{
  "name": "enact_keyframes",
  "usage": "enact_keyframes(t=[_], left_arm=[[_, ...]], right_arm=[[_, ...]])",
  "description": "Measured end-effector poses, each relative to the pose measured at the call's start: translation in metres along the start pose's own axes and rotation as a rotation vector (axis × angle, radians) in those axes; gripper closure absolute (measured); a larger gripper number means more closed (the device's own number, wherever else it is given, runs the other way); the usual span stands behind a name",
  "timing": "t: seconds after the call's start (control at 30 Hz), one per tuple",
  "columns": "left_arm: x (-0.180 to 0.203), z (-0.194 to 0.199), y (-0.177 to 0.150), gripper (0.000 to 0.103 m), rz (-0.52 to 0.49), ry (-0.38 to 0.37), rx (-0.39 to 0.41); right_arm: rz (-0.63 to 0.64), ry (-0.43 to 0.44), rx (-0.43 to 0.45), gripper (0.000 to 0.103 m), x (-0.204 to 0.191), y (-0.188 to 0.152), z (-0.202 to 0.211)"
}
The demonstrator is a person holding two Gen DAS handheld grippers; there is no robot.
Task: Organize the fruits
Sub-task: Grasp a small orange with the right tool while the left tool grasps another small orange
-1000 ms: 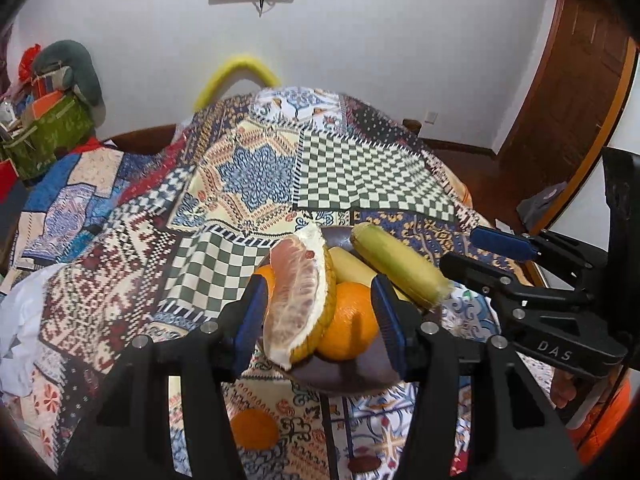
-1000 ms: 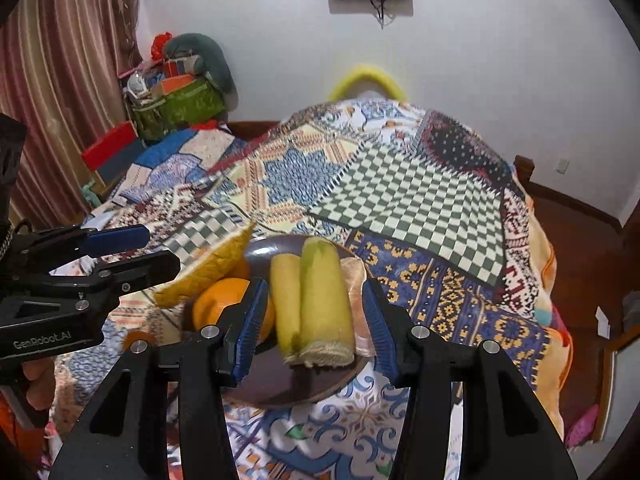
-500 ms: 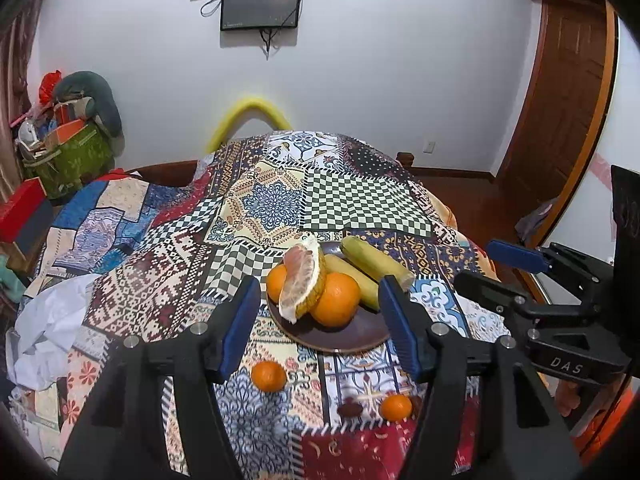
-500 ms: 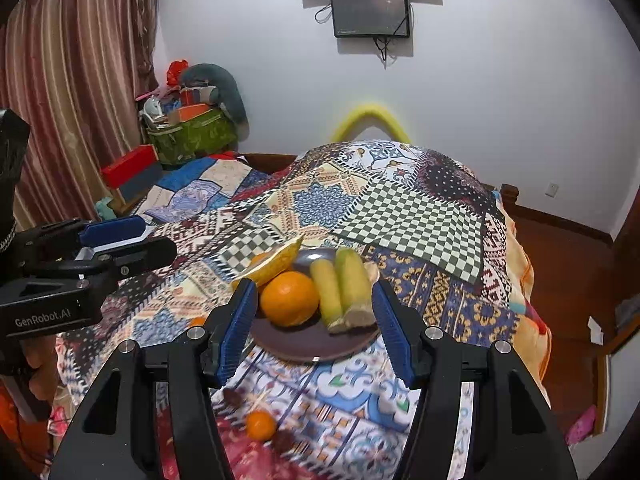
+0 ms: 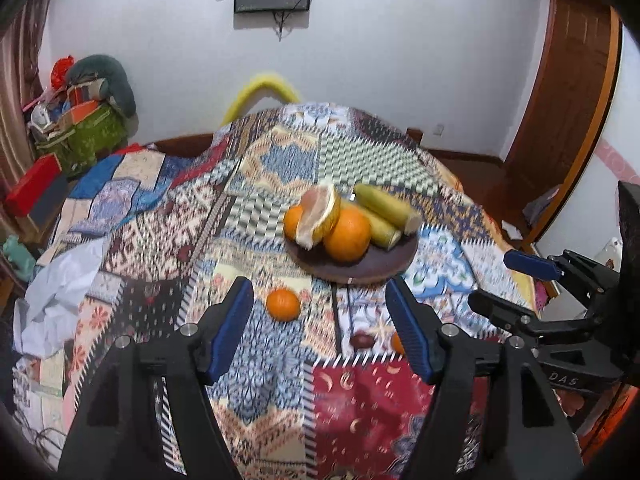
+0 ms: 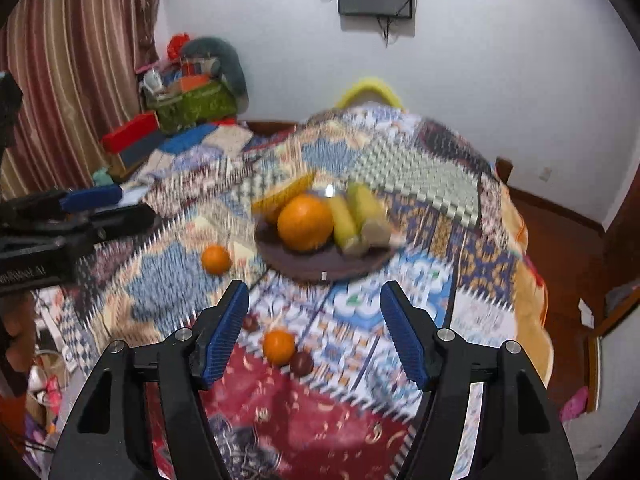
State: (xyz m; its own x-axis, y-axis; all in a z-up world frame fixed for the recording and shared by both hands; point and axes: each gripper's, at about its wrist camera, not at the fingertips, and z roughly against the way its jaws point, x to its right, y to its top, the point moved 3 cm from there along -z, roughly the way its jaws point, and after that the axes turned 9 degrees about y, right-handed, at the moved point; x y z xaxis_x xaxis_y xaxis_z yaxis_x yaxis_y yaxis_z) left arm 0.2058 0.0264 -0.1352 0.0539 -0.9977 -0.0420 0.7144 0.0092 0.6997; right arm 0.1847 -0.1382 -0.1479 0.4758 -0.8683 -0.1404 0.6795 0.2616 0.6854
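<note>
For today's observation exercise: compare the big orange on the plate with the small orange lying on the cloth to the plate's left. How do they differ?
The big orange sits on the dark plate, pressed against other fruit; the small orange lies alone on the patterned cloth, off the plate. The big orange looks clearly larger, though it lies farther from the camera. Both are round, whole and orange-skinned, and neither is between a gripper's jaws.
</note>
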Motion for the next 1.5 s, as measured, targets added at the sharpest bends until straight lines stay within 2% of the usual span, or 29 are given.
enact_keyframes(t=[0.3, 0.37, 0.47, 0.63, 0.67, 0.73, 0.77, 0.8, 1.0, 1.27, 1.5], left_arm=[[-0.015, -0.033, -0.040, 0.035, 0.038, 0.006, -0.126], [-0.017, -0.038, -0.049, 0.035, 0.044, 0.007, -0.147], [-0.018, -0.045, -0.058, 0.035, 0.054, 0.000, -0.173], [-0.017, -0.057, -0.068, 0.035, 0.049, 0.001, -0.207], [-0.017, -0.058, -0.069, 0.035, 0.047, 0.001, -0.211], [-0.017, -0.061, -0.069, 0.035, 0.044, 0.003, -0.215], [-0.017, -0.063, -0.069, 0.035, 0.042, 0.005, -0.216], [-0.017, -0.065, -0.069, 0.035, 0.040, 0.007, -0.218], [-0.022, -0.076, -0.060, 0.035, 0.033, 0.020, -0.219], [-0.027, -0.097, -0.037, 0.035, 0.036, 0.036, -0.200], [-0.024, -0.125, -0.028, 0.035, 0.020, 0.045, -0.200]], right_arm=[[-0.024, 0.044, -0.144, 0.038, -0.006, -0.039, -0.044], [-0.035, 0.059, -0.161, 0.041, -0.006, -0.041, -0.051], [-0.046, 0.078, -0.190, 0.053, -0.005, -0.043, -0.062], [-0.045, 0.091, -0.208, 0.058, -0.005, -0.040, -0.072], [-0.043, 0.094, -0.213, 0.064, -0.004, -0.039, -0.074], [-0.044, 0.103, -0.220, 0.069, -0.003, -0.038, -0.077], [-0.046, 0.114, -0.217, 0.071, -0.003, -0.038, -0.078], [-0.042, 0.124, -0.220, 0.077, -0.004, -0.037, -0.078], [0.001, 0.111, -0.204, 0.078, -0.009, -0.034, -0.072], [-0.050, 0.078, -0.114, 0.078, 0.015, -0.014, -0.058], [-0.096, 0.054, -0.078, 0.077, 0.037, -0.004, -0.056]])
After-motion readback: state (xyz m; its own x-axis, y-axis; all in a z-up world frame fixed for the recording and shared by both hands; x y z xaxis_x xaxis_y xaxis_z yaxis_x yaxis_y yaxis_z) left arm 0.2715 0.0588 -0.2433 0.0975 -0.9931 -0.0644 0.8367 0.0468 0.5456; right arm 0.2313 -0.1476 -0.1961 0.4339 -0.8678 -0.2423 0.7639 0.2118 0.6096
